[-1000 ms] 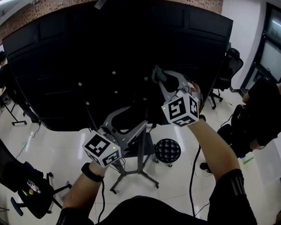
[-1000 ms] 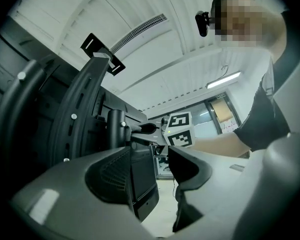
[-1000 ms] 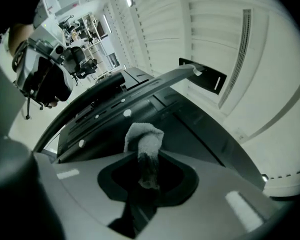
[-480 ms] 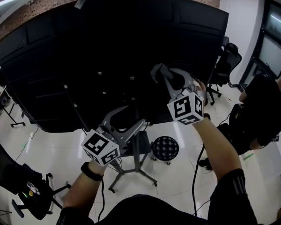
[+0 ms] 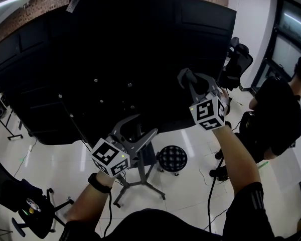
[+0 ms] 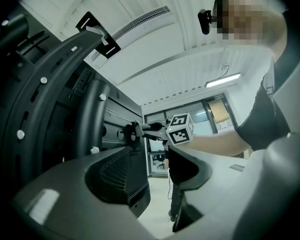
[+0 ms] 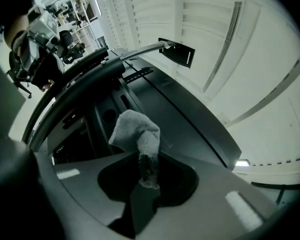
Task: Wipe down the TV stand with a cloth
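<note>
The TV's black back panel (image 5: 115,59) fills the upper head view, carried on a grey wheeled stand (image 5: 140,169). My right gripper (image 5: 188,79) is shut on a grey cloth (image 5: 184,77), held up against the panel's lower right part. In the right gripper view the cloth (image 7: 135,130) sticks out bunched from the shut jaws of the right gripper (image 7: 146,181), close to the panel (image 7: 180,104). My left gripper (image 5: 137,128) is open and holds nothing, lower down in front of the stand's column. The left gripper view shows the left gripper (image 6: 157,184) with its jaws apart and the cloth (image 6: 138,129) beyond them.
A round patterned stool (image 5: 171,159) stands beside the stand's legs. A person in black (image 5: 281,109) is at the right, with an office chair (image 5: 238,64) behind. Another chair (image 5: 20,205) sits at the lower left. A cable (image 5: 209,185) trails over the glossy white floor.
My right gripper has carried the cloth to the right along the TV's back panel. The head view has swung rightwards. The left gripper has barely moved.
</note>
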